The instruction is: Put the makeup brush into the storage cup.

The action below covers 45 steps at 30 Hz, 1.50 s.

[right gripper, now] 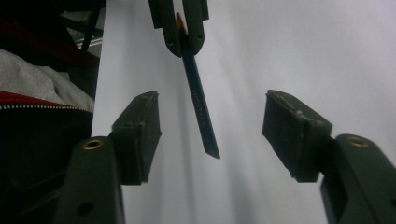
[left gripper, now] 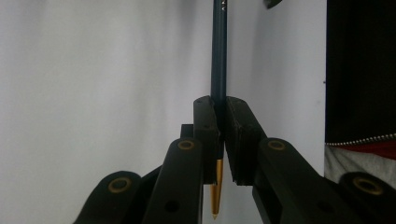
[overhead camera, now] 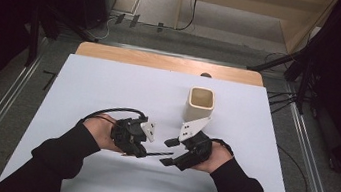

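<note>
Dim room, dark at the edges; the white table [overhead camera: 108, 92] is evenly lit from above; soft shadows; nearby jaws blur in both gripper views.

left hand-held gripper [overhead camera: 143, 149]: clamped | right hand-held gripper [overhead camera: 169, 151]: jaws spread wide

Dark blue pencil [left gripper: 218, 51], sharpened tip with yellow-tan wood showing, clamped near its tip end between the left claw's [left gripper: 220, 116] jaws. Shaft held above the white worktop [overhead camera: 108, 92], blunt end projecting between the right claw's [right gripper: 210, 123] parted jaws.

Beige square cup [overhead camera: 200, 104] upright, just beyond.
</note>
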{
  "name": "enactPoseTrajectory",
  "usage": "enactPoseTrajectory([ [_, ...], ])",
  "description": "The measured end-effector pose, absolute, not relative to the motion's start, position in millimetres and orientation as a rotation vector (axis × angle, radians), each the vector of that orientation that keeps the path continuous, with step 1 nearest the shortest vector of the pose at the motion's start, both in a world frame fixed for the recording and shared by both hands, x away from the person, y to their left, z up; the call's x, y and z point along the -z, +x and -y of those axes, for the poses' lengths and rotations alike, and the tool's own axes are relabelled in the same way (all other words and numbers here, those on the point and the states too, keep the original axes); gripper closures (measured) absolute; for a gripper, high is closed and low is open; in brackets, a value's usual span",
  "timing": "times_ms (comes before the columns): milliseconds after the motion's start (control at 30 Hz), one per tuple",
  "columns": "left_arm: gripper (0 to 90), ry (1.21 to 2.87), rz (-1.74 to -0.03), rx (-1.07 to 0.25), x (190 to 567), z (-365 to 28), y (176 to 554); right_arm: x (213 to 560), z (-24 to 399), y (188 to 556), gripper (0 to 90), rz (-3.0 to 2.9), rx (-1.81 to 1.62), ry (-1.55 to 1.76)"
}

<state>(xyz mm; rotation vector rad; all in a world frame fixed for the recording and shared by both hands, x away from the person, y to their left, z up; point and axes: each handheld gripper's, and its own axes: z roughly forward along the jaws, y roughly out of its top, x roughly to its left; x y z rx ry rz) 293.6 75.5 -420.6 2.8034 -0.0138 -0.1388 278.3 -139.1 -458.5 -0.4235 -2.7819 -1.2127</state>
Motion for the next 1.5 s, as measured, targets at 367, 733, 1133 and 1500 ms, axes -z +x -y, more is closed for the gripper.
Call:
enactPoseTrajectory([
  [367, 84.3, 2.806, 0.039, 0.137, 421, -69, 290, 462, 128, 279, 61.8, 2.771, 1.180, -0.382],
  [733, 84.3, 2.813, 0.067, 0.146, 422, -67, 288, 465, 125, 277, 84.1, 2.744, 1.144, -0.323],
  [1133, 51.0, 2.686, -0.084, 0.133, 414, -81, 300, 461, 129, 276, 84.9, 2.742, 1.157, -0.353],
  [1500, 36.8, 2.601, -0.231, 0.107, 416, -107, 303, 460, 136, 271, 84.9, 2.744, 1.162, -0.438],
])
